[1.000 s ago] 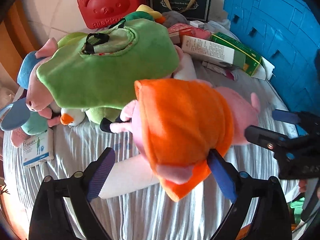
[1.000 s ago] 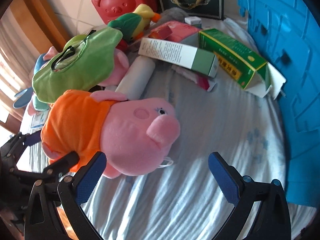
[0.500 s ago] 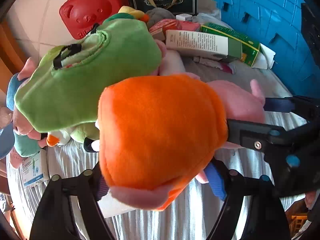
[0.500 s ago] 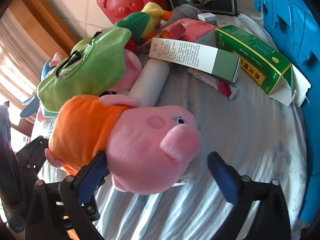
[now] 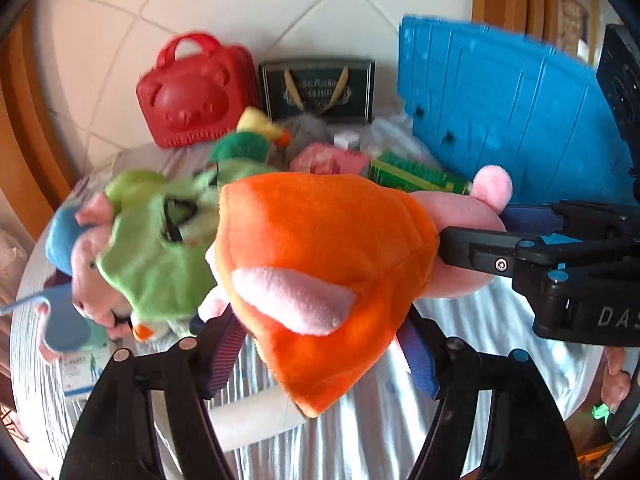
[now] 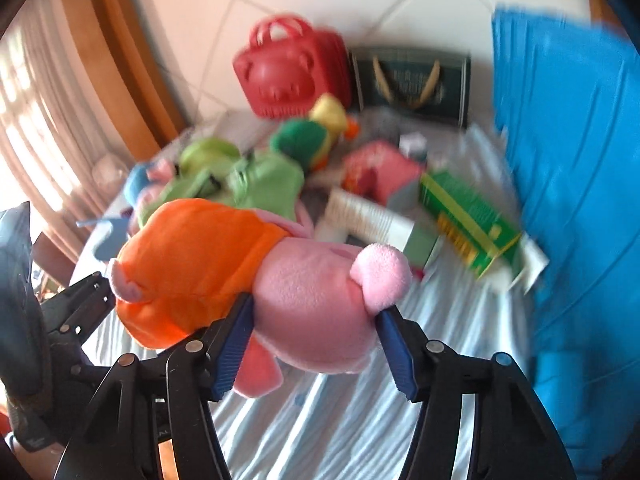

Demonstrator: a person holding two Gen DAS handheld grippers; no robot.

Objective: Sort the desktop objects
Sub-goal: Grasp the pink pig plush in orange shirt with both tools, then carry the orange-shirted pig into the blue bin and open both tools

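Two hand-held tools angle downward over a cloth-covered tabletop, carrying one pink pig plush in an orange dress between them, clear of the cloth. The left tool is closing its blue pads on the orange body. The right tool is closing its pads on the pink head, snout pointing away.

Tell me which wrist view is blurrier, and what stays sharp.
Right wrist view: background smeared, red bear-shaped plastic case and green cardboard box streaked; pink plush pig in orange dress stays sharp. Left wrist view: milder blur; fisheye bends both.
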